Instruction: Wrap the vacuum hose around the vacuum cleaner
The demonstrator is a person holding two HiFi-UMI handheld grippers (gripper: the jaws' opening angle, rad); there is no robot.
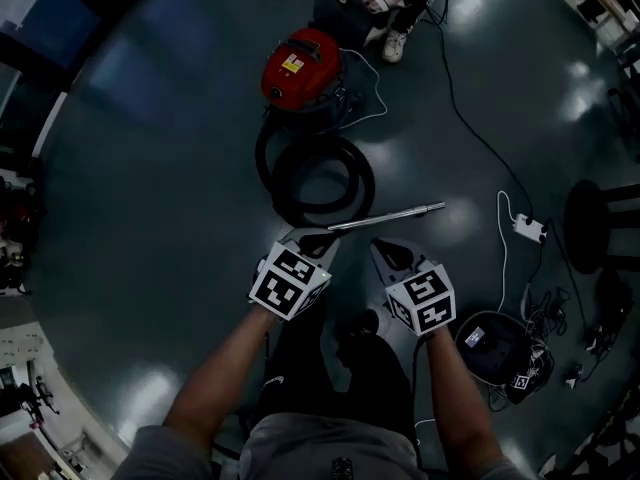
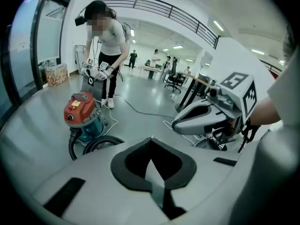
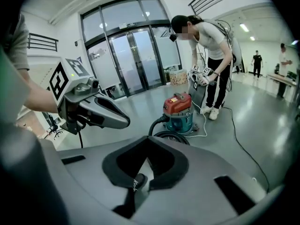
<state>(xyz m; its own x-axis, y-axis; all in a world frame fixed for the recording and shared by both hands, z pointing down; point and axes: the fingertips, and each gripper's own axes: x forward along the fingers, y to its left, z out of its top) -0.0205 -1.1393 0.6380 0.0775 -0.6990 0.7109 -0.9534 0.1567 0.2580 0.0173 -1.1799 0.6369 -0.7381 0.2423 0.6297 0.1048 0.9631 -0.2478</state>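
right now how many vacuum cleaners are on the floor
1: the red vacuum cleaner stands straight ahead, its black hose coiled loosely beside it, not wrapped around it. No other shows.

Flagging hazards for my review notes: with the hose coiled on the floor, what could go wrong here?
The metal tube lies beside the hose; lifting the hose could drag or swing it.
Another person stands close behind the vacuum cleaner and could be bumped during wrapping.
The left gripper and right gripper are shut and empty, so a hasty reach may push the hose instead of gripping.
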